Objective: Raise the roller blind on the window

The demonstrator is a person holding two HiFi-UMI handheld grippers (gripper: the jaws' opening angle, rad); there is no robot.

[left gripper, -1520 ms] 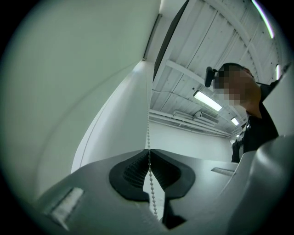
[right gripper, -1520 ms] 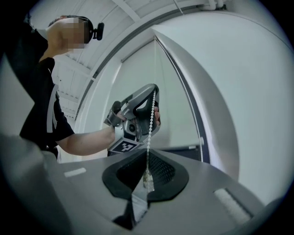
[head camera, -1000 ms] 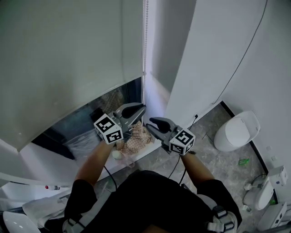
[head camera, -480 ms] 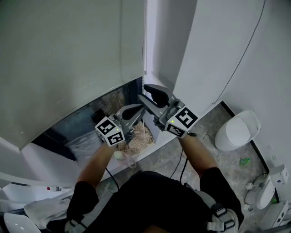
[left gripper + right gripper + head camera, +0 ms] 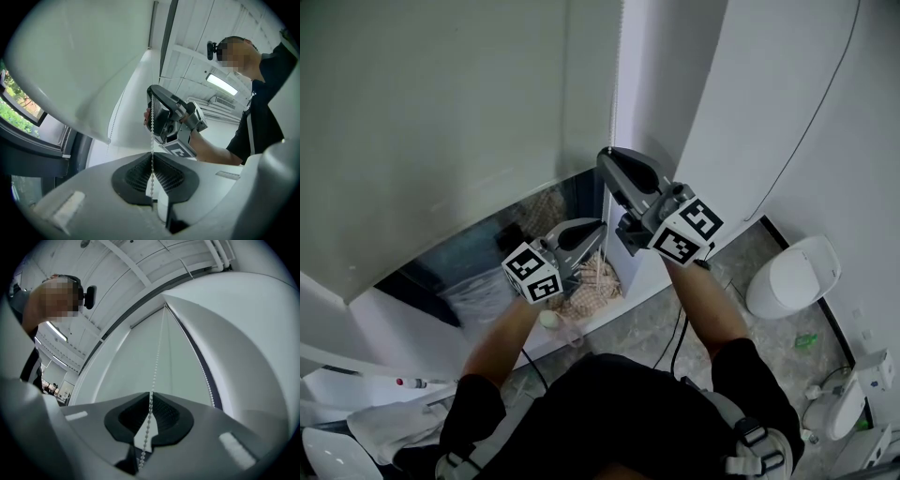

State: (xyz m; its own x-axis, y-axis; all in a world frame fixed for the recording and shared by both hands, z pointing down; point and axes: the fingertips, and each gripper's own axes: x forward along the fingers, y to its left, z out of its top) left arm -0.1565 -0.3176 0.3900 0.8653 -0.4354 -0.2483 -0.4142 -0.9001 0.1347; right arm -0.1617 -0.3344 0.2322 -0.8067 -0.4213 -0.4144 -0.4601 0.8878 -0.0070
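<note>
The pale roller blind [image 5: 441, 122] hangs over the window, with its bottom edge part way up the glass. A white bead chain [image 5: 615, 94] hangs down at its right side. My left gripper [image 5: 598, 227] is shut on the chain low down; in the left gripper view the beads [image 5: 152, 140] run up from its pads [image 5: 140, 176] to the right gripper [image 5: 157, 112]. My right gripper [image 5: 609, 157] sits higher on the same chain. Its jaws have just been closing, and the beads [image 5: 157, 362] now lie pinched between its pads [image 5: 161, 416].
Dark window glass [image 5: 478, 253] shows below the blind, and a woven cloth [image 5: 586, 286] lies on the sill. A white wall corner [image 5: 675, 112] stands right of the chain with a thin cable [image 5: 806, 122] on it. A toilet [image 5: 792, 277] is at the lower right.
The right gripper rose from beside the left gripper to above it along the chain, and its jaws went from open to shut on the beads. The left gripper stayed in place.
</note>
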